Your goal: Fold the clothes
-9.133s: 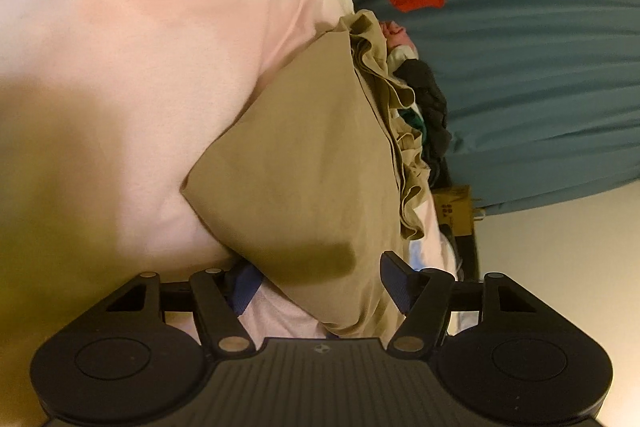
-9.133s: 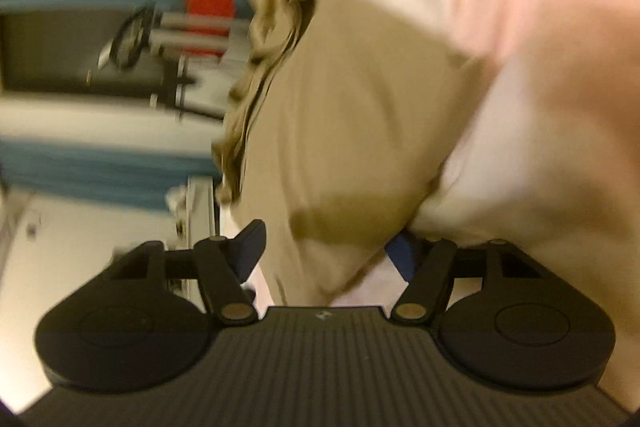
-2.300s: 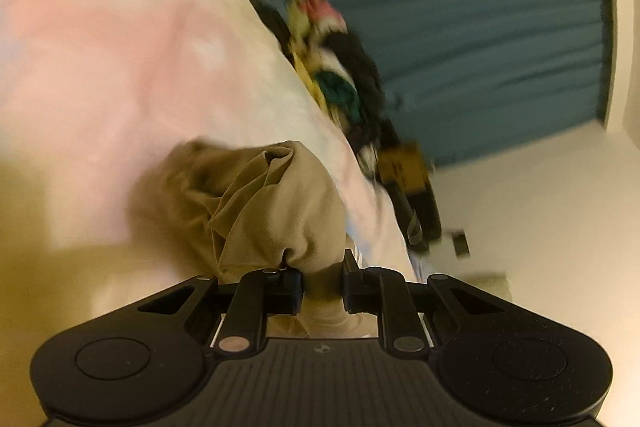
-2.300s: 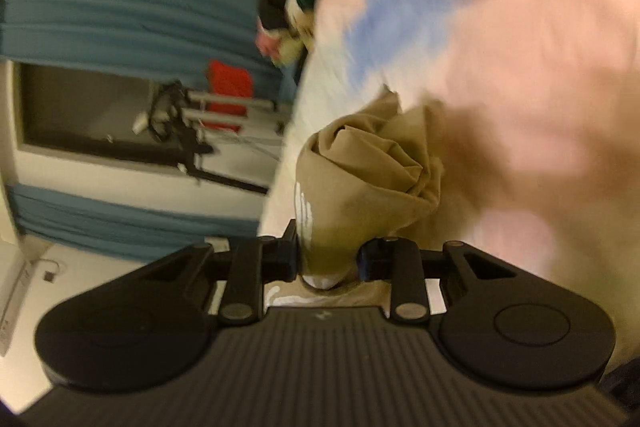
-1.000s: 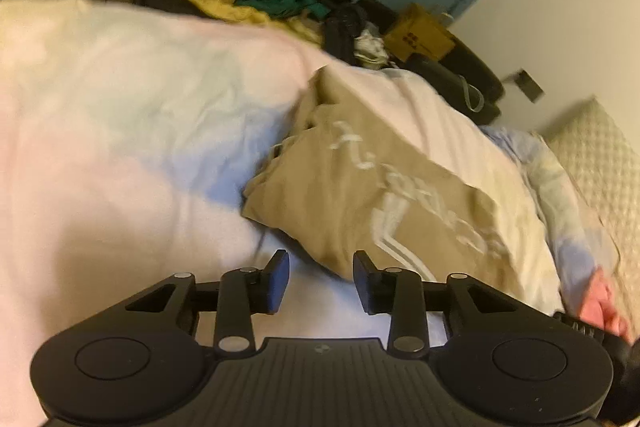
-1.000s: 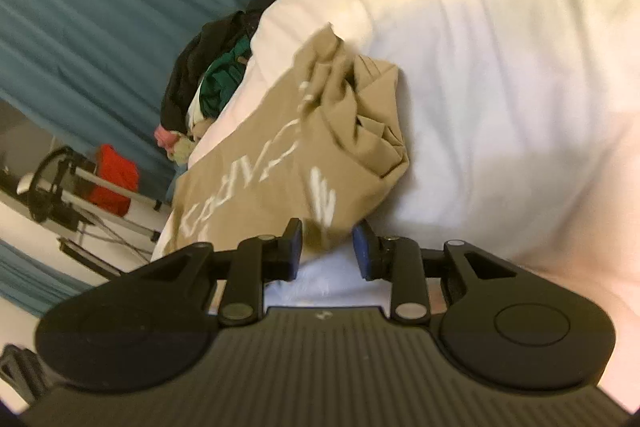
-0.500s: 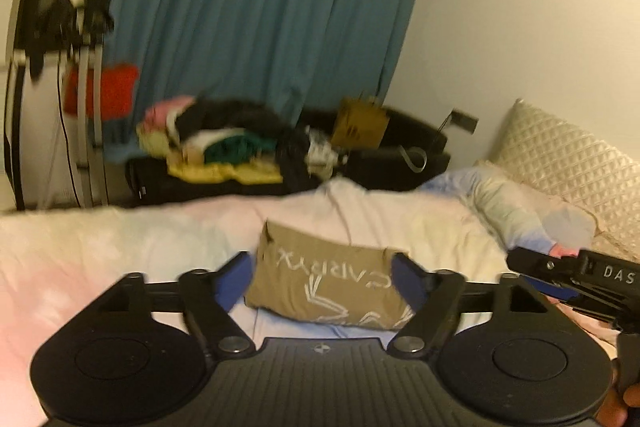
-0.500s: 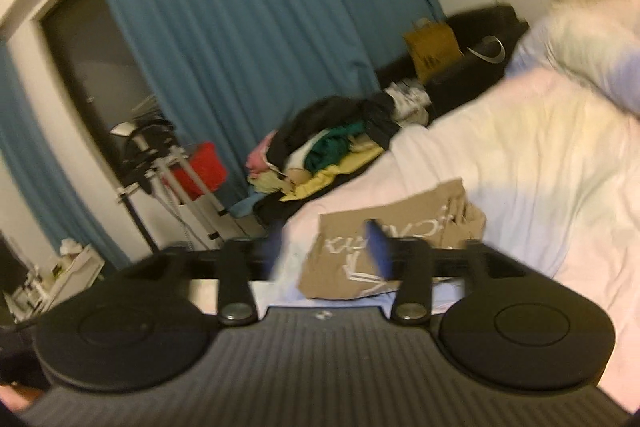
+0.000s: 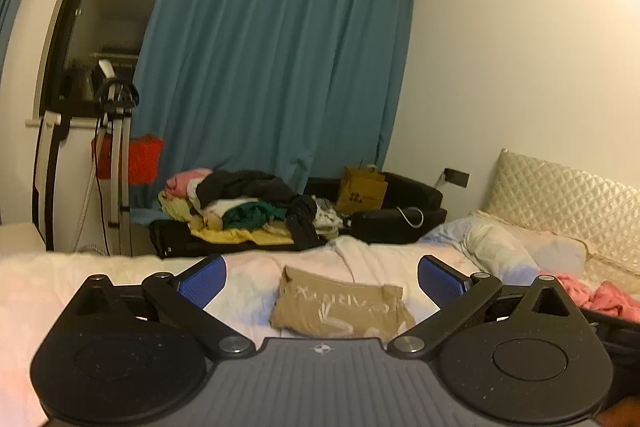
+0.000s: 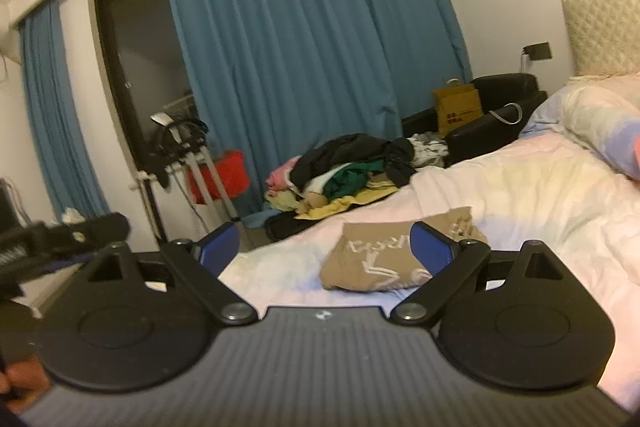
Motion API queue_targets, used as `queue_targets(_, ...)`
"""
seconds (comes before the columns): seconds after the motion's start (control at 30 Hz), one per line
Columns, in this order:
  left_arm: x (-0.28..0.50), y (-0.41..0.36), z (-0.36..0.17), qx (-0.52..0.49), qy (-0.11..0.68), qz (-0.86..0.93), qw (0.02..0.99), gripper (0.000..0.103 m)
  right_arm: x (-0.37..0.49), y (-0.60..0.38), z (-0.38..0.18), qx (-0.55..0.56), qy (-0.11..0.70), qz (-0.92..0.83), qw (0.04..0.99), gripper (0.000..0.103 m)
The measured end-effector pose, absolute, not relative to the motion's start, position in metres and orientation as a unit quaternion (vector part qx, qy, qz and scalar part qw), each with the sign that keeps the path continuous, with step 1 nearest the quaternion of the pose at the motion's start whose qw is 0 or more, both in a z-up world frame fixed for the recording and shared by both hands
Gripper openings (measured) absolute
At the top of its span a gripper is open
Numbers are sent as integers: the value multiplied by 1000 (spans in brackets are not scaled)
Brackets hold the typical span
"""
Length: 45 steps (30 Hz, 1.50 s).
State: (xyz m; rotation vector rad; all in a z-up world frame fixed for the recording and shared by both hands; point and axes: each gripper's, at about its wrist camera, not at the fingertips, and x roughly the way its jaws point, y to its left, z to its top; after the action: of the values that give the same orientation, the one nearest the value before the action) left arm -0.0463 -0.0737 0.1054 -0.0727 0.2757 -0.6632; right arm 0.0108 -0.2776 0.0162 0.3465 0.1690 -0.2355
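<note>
A tan shirt with white lettering (image 9: 340, 309) lies folded into a small rectangle on the pale pink bedspread (image 9: 248, 275). It also shows in the right wrist view (image 10: 376, 259). My left gripper (image 9: 322, 277) is open and empty, held back from the shirt and above the bed. My right gripper (image 10: 326, 245) is open and empty too, also drawn back from the shirt. Neither gripper touches the cloth.
A heap of unfolded clothes (image 9: 244, 209) lies on a dark case beyond the bed, in front of a blue curtain (image 9: 272, 67). A pink garment (image 9: 600, 295) lies on the bed at the right, near pillows (image 9: 504, 243) and a quilted headboard (image 9: 560, 195). A stand with a red cloth (image 9: 132, 159) is at the left.
Both grippers let go of the folded tan shirt, opened wide and pulled back and up from it. The shirt now lies alone on the bed.
</note>
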Motion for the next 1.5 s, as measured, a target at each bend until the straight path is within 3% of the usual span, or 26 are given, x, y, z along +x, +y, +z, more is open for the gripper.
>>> queue_targets(0.43,-17,-59,46,-10,168,-289,942,103,47,-267,-44,148,134,-144,969,93)
queue_targets(1.5,-21,-74,8,33,191,-265,945,103,50,-262,-63,125,140,-176,966,93)
